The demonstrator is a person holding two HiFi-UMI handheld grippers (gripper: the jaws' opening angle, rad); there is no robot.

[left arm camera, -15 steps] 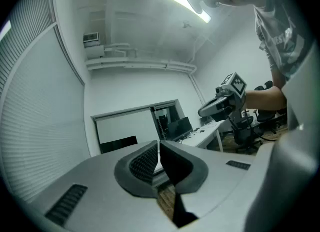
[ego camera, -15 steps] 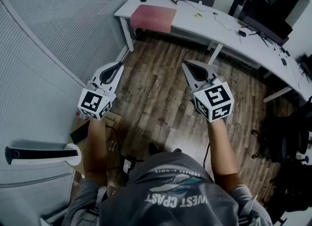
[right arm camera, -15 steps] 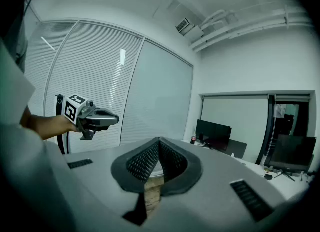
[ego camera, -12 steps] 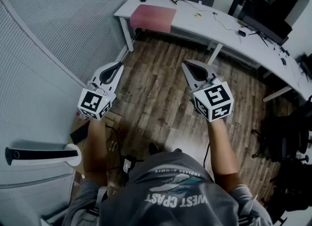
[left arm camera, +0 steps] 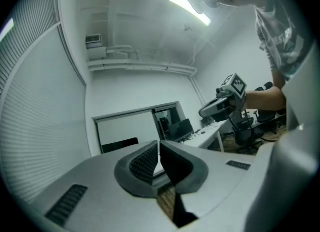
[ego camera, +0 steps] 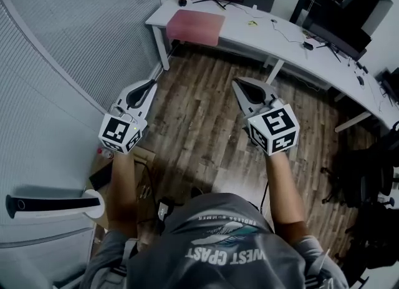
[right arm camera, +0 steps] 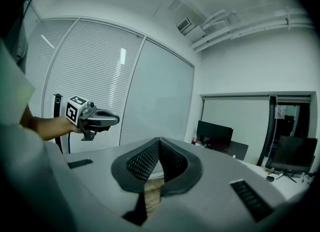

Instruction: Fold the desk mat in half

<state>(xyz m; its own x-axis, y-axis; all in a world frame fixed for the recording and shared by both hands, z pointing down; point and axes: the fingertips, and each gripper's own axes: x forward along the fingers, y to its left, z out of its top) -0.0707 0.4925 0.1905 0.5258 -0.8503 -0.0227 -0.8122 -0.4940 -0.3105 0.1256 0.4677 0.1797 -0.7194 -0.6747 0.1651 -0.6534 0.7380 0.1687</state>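
Pink desk mat [ego camera: 194,25], one, on desk [ego camera: 283,37]; left tool [ego camera: 152,83], right tool [ego camera: 236,83] closed.

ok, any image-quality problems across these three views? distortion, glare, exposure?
Head view: dim with a bluish cast, and strong fisheye bends the desk edge and the blinds; the desk mat is small but readable. Left gripper view: the ceiling light blows out, and the corners are vignetted black. Right gripper view: same vignette, one bright light streak on the blinds, otherwise evenly lit.
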